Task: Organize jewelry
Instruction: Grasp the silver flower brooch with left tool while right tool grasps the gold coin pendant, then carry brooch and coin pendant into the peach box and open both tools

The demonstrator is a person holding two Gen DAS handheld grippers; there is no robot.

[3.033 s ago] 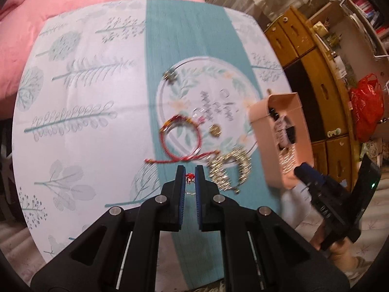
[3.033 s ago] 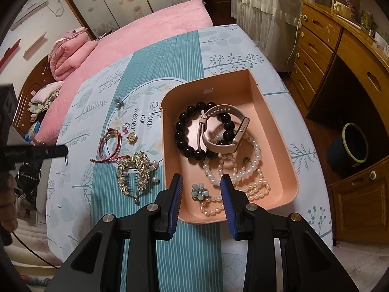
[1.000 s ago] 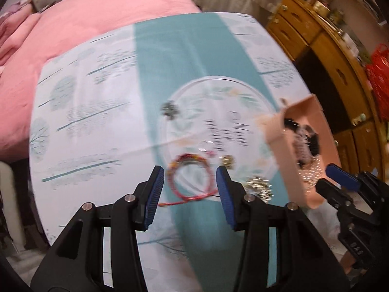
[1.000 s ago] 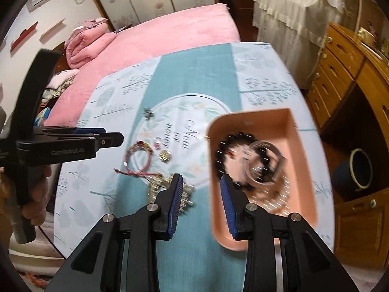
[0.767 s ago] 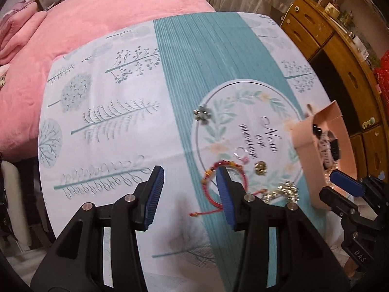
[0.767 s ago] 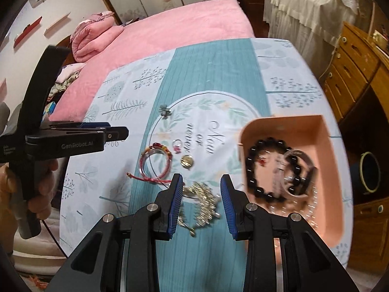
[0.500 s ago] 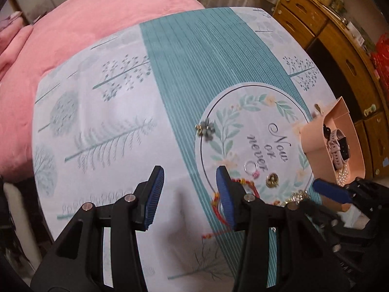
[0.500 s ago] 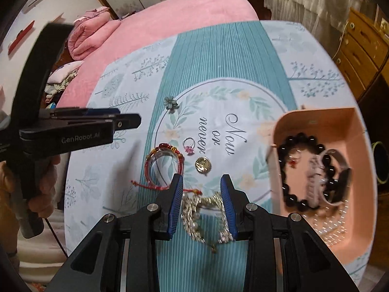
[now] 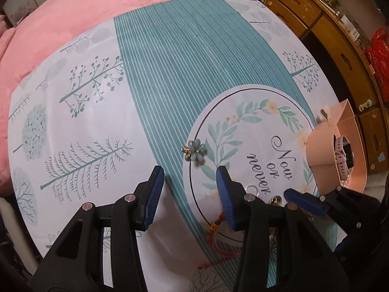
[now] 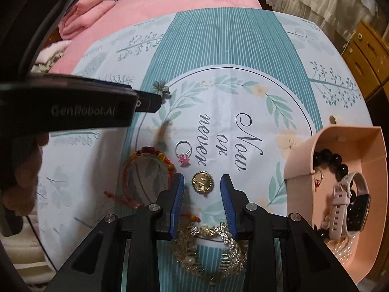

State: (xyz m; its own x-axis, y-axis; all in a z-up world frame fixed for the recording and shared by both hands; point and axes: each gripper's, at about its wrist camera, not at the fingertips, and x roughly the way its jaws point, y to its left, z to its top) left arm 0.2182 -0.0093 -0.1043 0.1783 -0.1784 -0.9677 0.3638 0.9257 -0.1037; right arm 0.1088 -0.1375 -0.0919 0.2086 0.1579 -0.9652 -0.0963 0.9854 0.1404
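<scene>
My left gripper (image 9: 189, 182) is open above the tablecloth, and a small blue-grey flower brooch (image 9: 195, 152) lies just beyond its fingertips. My right gripper (image 10: 201, 189) is open too; a round gold pendant (image 10: 203, 182) sits on the cloth between its blue pads, which do not touch it. Beside the pendant lie a ring with a pink stone (image 10: 183, 150) and a red braided bracelet (image 10: 145, 168). A gold leafy necklace (image 10: 211, 243) lies under the right gripper's fingers. The pink tray (image 10: 299, 160) on the right holds a black bead bracelet (image 10: 330, 158), a watch (image 10: 350, 202) and pearls.
A round table with a teal and white printed cloth (image 9: 194, 60) carries everything. A pink bed (image 9: 73, 12) lies behind it and wooden drawers (image 9: 340, 48) stand to the right. A hand (image 10: 24, 170) holds the left gripper (image 10: 145, 102) close beside the right one.
Both grippers have come down closer to the table. The left has shifted from the red bracelet toward the flower brooch; the right has moved from over the tray's edge and the necklace to the gold pendant.
</scene>
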